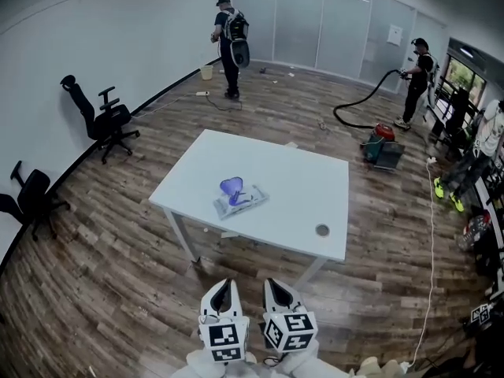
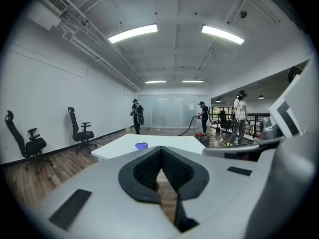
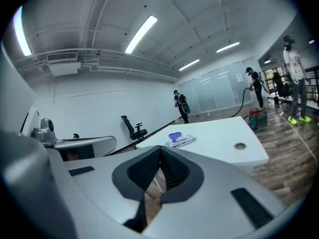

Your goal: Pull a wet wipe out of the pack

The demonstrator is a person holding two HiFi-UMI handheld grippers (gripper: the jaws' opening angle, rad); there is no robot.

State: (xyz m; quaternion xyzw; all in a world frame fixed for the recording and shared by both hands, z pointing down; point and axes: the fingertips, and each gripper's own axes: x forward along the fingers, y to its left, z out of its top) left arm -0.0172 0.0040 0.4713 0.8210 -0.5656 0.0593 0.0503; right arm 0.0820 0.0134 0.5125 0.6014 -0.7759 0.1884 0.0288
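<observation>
My left tool (image 1: 222, 288) and right tool (image 1: 276, 287) sit closed, empty, the pale purple-lidded wipe pack (image 1: 241, 200) well ahead on the white table (image 1: 307, 199); unheld, it could lift with the wipe.

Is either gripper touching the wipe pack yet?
No: the wipe pack lies alone on the table, with the left gripper and right gripper both short of its near edge.

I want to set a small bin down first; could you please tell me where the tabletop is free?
The wet wipe pack, purple lid raised, lies near the front-left edge of the table. Free: the whole far half behind it, and the right stretch between pack and cable hole. Only the narrow strip between pack and near edge is tight.
</observation>
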